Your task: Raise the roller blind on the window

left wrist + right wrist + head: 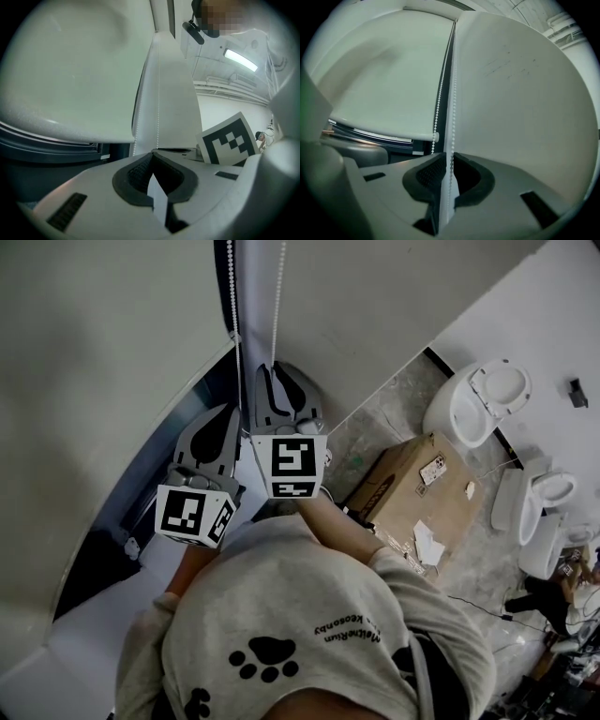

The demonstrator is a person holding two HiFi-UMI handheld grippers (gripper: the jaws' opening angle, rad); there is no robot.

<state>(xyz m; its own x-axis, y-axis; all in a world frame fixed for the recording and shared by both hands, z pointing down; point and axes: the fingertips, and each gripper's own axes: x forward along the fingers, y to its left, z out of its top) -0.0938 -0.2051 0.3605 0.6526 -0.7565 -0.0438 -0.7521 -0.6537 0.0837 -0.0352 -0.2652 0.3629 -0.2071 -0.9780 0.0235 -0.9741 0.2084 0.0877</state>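
Note:
The pale roller blind [384,84] hangs over the window, its bottom bar [379,133] a little above the dark sill. A white bead chain [453,117] runs down in two strands beside it. In the right gripper view one strand passes between the pads of my right gripper [447,161], which stands narrowly open around it. My left gripper [153,161] is shut, and the chain [158,117] runs down into its tips. In the head view the left gripper [230,413] sits lower left of the right gripper [272,369], each under its own strand.
A white wall column [375,296] borders the chain on the right. On the floor below lie a cardboard box [412,488] and white toilets [478,399]. The dark window frame [122,531] curves along the left.

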